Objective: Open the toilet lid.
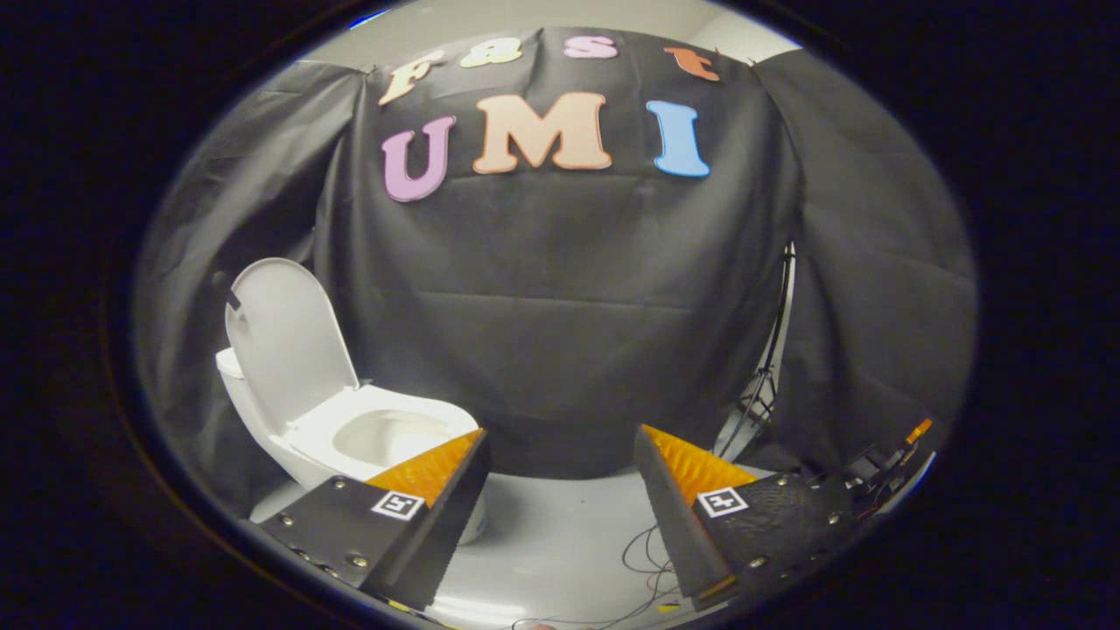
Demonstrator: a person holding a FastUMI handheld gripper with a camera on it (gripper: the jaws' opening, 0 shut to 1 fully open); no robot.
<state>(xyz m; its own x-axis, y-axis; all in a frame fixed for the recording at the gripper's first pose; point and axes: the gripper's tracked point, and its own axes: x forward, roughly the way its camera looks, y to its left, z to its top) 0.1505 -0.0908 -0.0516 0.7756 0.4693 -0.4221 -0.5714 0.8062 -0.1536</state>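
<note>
Gripper (560, 455): fingers spread wide, nothing between them, nothing held.
Toilet (350, 429): white, beyond the left finger, which overlaps the bowl's front.
Lid (284, 337): up, standing nearly upright behind the bowl.
Seat (389, 420): down on the bowl.
Floor (560, 534): pale, right of the toilet.
Wires (647, 560): loose, well right of the toilet.
Stand (770, 367): thin, further right of the toilet.

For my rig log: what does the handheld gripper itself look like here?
The two-finger gripper has wedge-shaped fingers with ridged inner pads, dark bolted plates behind, and a square black-and-white marker tag on each.
</note>
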